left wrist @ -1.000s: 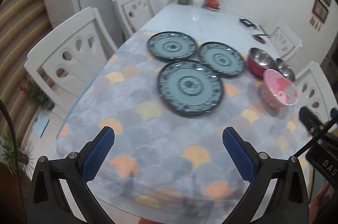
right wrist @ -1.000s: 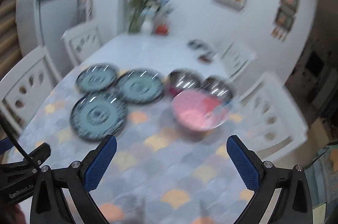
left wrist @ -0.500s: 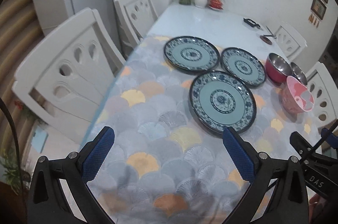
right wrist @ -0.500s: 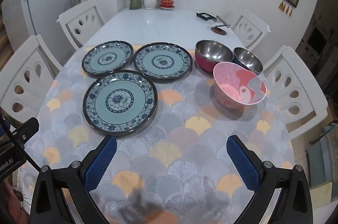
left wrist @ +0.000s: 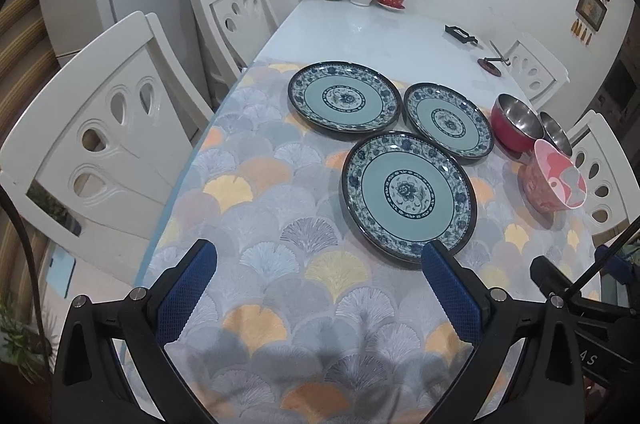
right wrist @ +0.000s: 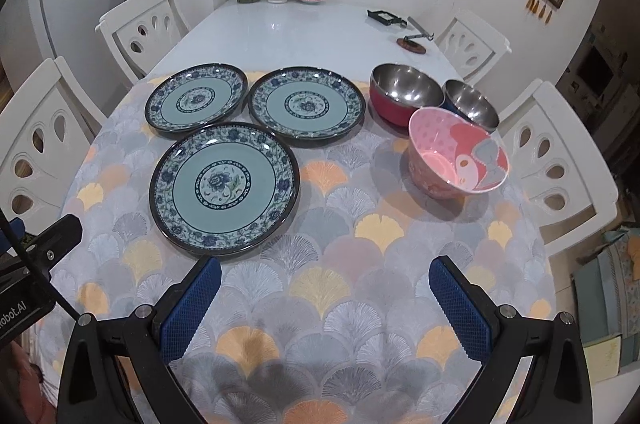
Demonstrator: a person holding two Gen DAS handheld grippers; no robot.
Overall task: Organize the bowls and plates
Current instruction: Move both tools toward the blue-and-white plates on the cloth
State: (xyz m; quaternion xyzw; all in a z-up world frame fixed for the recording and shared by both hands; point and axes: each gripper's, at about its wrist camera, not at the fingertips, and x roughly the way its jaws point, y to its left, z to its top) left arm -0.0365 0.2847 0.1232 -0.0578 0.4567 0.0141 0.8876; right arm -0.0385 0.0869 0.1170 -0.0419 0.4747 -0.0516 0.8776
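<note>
Left wrist view: left gripper [left wrist: 320,284] spread wide, empty; three plates [left wrist: 408,192] lie separately on the table [left wrist: 372,32].
Right wrist view: right gripper [right wrist: 324,300] spread wide, empty; three bowls [right wrist: 458,154] unstacked.
Progress: nothing stacked; everything remains.

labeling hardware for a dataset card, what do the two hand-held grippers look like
Both match: the left hand-held gripper and right hand-held gripper have black angular frames with silver screws and two blue cross-hatched finger pads. A thin black cable and partial white lettering show on each body.

White table [right wrist: 280,28], fan-print cloth [right wrist: 340,288] w/ 3 plates [right wrist: 224,184], 3 bowls [right wrist: 458,154]
</note>
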